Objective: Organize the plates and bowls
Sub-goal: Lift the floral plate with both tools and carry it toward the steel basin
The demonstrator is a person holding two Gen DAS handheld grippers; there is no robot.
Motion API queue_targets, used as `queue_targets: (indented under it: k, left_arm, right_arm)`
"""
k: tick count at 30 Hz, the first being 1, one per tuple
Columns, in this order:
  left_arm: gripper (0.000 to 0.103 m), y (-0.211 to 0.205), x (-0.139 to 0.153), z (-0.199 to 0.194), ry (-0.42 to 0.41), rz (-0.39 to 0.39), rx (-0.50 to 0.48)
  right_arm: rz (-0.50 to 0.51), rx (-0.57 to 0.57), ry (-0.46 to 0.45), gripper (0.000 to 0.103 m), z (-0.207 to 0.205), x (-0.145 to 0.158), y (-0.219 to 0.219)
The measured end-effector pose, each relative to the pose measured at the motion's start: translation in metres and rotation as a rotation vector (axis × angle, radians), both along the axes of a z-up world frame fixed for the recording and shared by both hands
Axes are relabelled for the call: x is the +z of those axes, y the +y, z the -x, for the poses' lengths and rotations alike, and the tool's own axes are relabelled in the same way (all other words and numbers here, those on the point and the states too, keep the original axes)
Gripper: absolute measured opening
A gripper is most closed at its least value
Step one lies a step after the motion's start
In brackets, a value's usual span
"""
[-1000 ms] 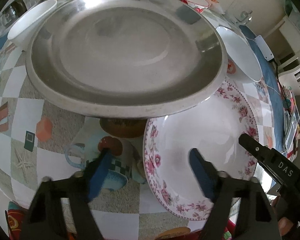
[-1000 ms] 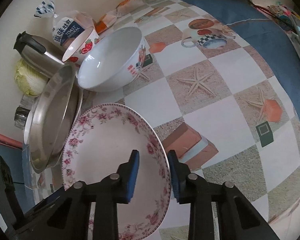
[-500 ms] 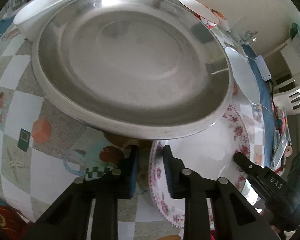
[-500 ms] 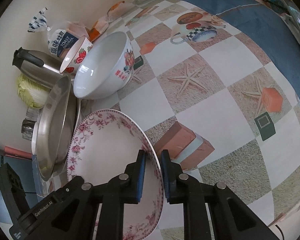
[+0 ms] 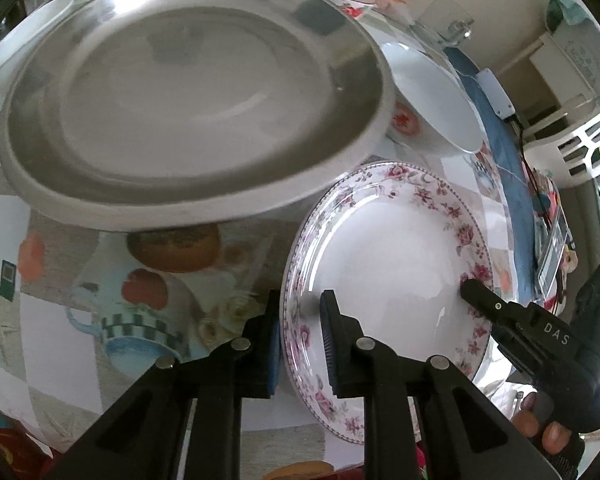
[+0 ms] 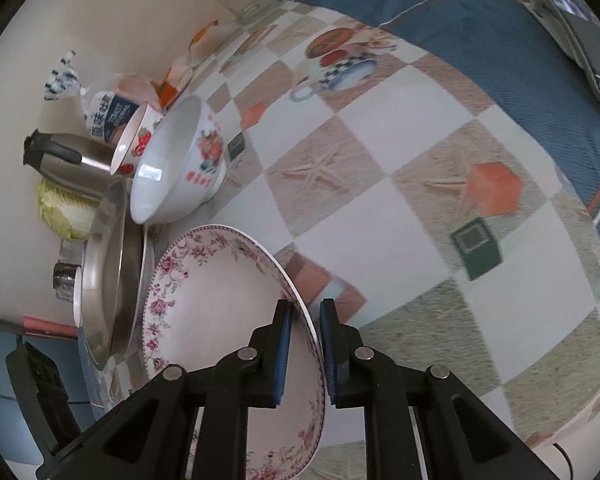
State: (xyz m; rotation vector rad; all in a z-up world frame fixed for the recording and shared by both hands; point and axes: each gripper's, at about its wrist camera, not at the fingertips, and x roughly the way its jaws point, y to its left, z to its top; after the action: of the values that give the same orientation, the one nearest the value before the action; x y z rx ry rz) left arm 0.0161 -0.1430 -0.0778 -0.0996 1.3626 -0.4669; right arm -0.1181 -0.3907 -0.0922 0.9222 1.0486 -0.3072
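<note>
Both grippers are clamping the floral-rimmed porcelain plate (image 5: 396, 276) by opposite rim edges: left gripper (image 5: 300, 344) is pinching the near-left rim, right gripper (image 6: 304, 350) the other. The glossy white plate is sitting tilted off the checkered vinyl tablecloth (image 6: 380, 208), beside the round brushed stainless steel tray (image 5: 188, 92). White ceramic bowl (image 6: 176, 164) is resting behind.

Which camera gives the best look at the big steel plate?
Left wrist: the steel plate fills the upper frame, showing almost its whole inner face. The right wrist view shows it only edge-on, at the left beside the floral plate.
</note>
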Motion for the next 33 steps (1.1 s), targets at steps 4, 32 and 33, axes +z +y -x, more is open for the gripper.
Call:
queue_targets:
  k: [4, 32, 33]
  left_arm:
    - [0.019, -0.001, -0.005, -0.002, -0.002, 0.001, 0.002]
    - [0.018, -0.046, 0.026, 0.016, -0.131, -0.023, -0.115]
    - [0.018, -0.047, 0.027, 0.016, -0.135, -0.021, -0.119]
  right_arm:
    - [0.002, 0.005, -0.005, 0.016, 0.004, 0.000, -0.002]
    - [0.156, 0.017, 0.001, 0.016, 0.006, 0.029, 0.001]
    - [0.160, 0.015, -0.001, 0.016, 0.007, 0.030, 0.001]
